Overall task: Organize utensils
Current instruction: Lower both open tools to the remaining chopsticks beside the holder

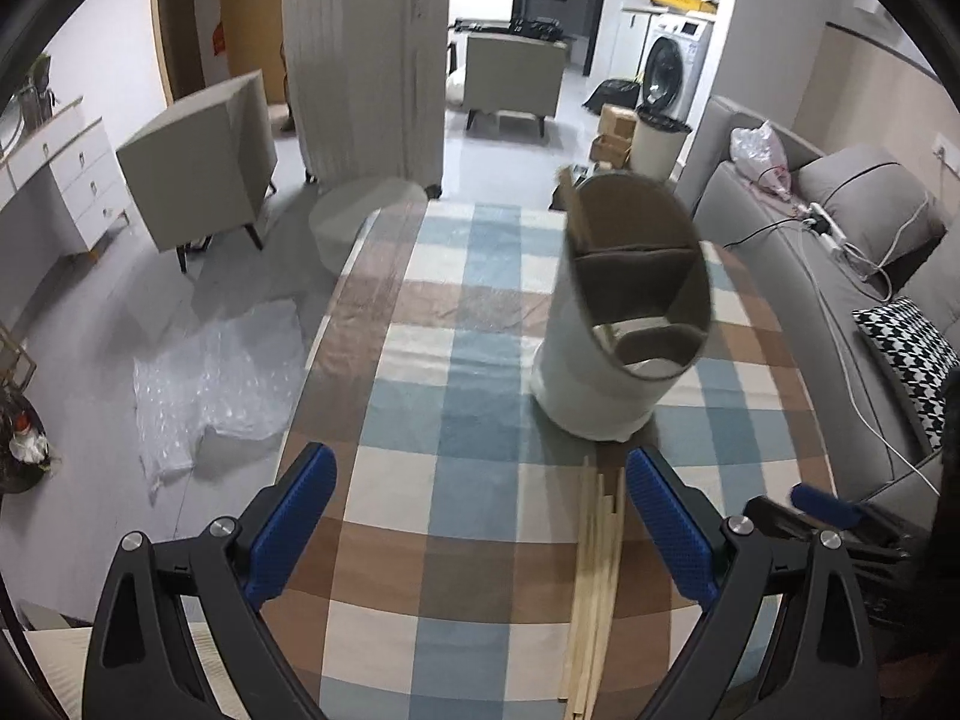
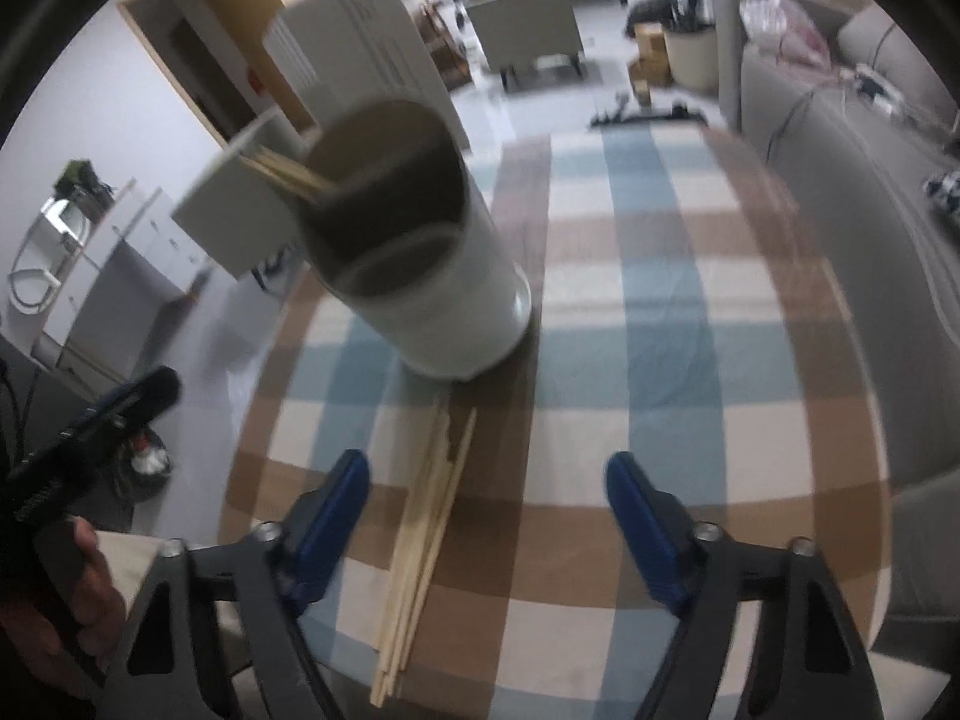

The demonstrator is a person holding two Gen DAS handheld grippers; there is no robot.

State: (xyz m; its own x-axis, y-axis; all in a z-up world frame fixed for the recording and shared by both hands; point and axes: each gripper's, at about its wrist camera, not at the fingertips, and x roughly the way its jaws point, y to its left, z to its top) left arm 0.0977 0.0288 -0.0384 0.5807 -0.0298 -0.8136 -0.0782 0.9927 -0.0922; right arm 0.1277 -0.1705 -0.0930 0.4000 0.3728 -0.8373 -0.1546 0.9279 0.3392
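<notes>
1. Right claw (image 2: 486, 498) released, nothing between the jaws; chopsticks (image 2: 420, 546) lie loose on the tabletop (image 2: 690, 360), just left of centre, near the holder (image 2: 432, 300)
2. Shift left, pinch the bundle mid-length, lift level
3. Left claw (image 1: 480, 516) released too
4. Chopsticks thin pale wood; holder smooth white cylinder with compartments; checked cloth

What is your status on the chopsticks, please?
Both grippers open, empty. Chopsticks loose on table, a few already in holder. Nothing in the way.
</notes>
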